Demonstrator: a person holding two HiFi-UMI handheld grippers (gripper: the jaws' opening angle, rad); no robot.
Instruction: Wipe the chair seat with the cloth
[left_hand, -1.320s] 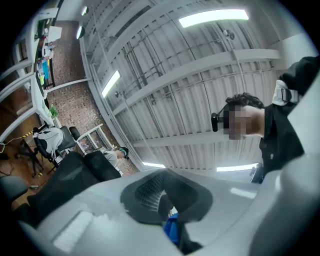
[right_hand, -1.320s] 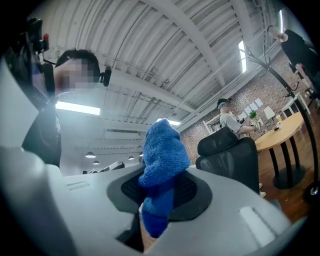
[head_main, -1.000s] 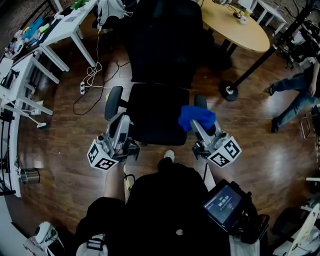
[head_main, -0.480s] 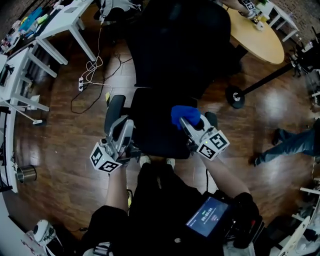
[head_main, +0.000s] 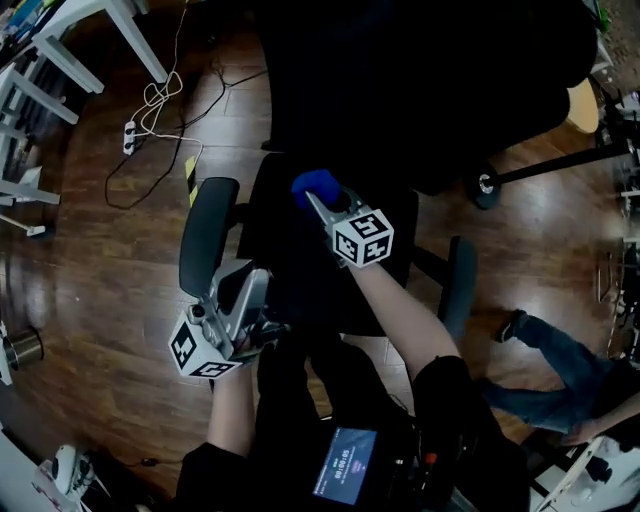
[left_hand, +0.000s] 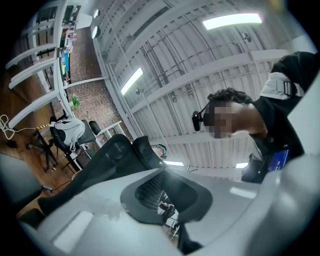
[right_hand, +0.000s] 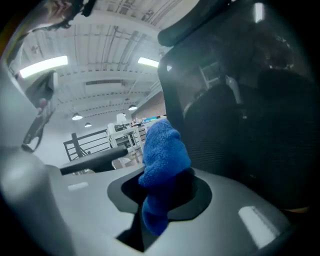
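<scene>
- The right gripper (head_main: 320, 197) (right_hand: 159, 197) is holding its fingers closed on the blue cloth (head_main: 313, 183) (right_hand: 163, 150), which is bunching up out of the fingertips.
- It is now reaching up the frame to the back of the black chair seat (head_main: 285, 262), just below the backrest (head_main: 400, 90); half a second ago the cloth was hanging over the seat's right front part.
- Whether the cloth is touching the seat cannot be told.
- The left gripper (head_main: 249, 280) (left_hand: 172, 210) is staying at the seat's front left corner, just below the left armrest (head_main: 205, 225), its fingers resting together with nothing between them.
- The right armrest (head_main: 458, 285) is now showing well apart from the cloth, at centre right.
- The wooden floor (head_main: 100, 300) is filling the left of the frame, and the chair is sitting larger and more central than before.
</scene>
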